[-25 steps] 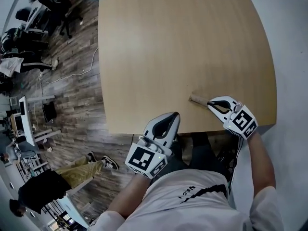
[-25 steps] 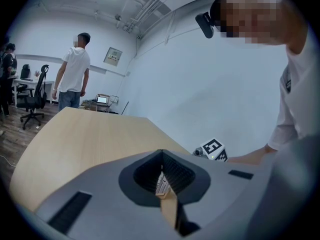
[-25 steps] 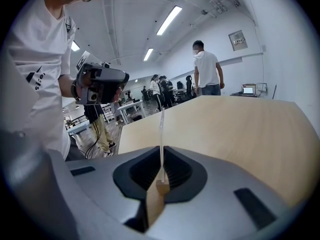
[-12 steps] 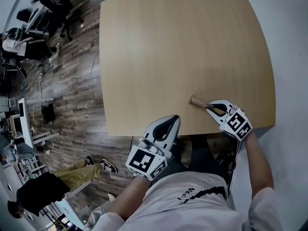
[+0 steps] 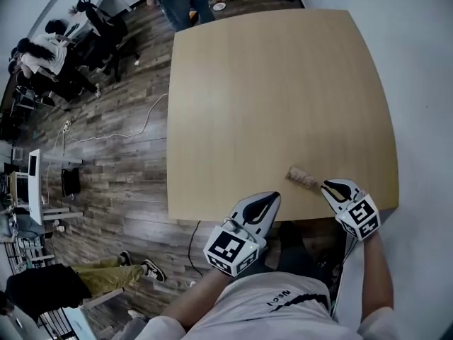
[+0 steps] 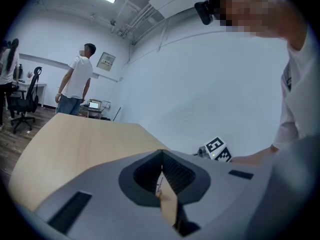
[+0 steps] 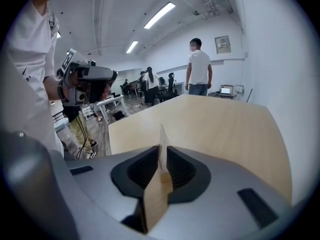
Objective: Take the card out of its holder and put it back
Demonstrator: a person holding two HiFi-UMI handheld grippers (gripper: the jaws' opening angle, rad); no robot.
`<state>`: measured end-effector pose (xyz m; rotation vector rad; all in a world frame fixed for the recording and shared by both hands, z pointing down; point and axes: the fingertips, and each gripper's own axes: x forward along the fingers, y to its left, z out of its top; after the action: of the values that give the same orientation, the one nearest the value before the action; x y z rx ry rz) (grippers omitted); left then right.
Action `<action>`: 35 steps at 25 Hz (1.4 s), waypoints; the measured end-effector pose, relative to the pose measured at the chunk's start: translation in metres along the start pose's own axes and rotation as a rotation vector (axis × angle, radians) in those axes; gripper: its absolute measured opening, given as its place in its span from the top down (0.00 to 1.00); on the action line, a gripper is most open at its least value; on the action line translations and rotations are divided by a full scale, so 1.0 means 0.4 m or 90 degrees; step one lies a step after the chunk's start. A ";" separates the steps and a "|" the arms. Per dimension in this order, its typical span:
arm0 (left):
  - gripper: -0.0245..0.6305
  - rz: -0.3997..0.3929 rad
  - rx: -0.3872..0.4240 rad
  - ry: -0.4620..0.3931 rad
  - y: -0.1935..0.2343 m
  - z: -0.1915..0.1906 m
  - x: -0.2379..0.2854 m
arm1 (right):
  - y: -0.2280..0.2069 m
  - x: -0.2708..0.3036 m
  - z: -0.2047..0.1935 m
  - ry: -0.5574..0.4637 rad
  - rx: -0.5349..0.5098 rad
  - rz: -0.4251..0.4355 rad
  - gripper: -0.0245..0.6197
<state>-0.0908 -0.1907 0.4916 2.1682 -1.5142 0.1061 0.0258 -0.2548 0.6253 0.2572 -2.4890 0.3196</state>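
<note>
Head view: right gripper (image 5: 328, 185) pinches its jaws shut on the thin card holder (image 5: 303, 178), which lies near the table (image 5: 283, 83)'s front edge.
Left gripper (image 5: 272, 197) hovers just off that edge, jaws pressed together.

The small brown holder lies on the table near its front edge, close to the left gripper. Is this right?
Not quite: in the head view the small brown holder lies on the table near its front edge, close to the right gripper; the left gripper is further off.
</note>
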 end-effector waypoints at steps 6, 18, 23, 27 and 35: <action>0.94 -0.034 0.019 -0.013 -0.049 0.053 -0.078 | 0.108 -0.090 0.120 -0.041 0.023 -0.061 0.87; 0.94 -0.099 0.062 -0.041 -0.125 0.103 -0.210 | 0.301 -0.210 0.339 -0.206 0.132 -0.168 0.94; 0.94 -0.122 0.079 -0.066 -0.163 0.126 -0.264 | 0.380 -0.270 0.384 -0.250 0.152 -0.198 0.94; 0.94 -0.129 0.079 -0.082 -0.181 0.152 -0.301 | 0.429 -0.298 0.408 -0.264 0.157 -0.212 0.94; 0.94 -0.144 0.083 -0.084 -0.204 0.168 -0.343 | 0.491 -0.313 0.436 -0.269 0.156 -0.219 0.94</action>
<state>-0.0837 -0.0799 0.3588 2.4792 -1.3514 -0.0154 -0.0206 -0.1040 0.3807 0.9252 -2.7442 0.4624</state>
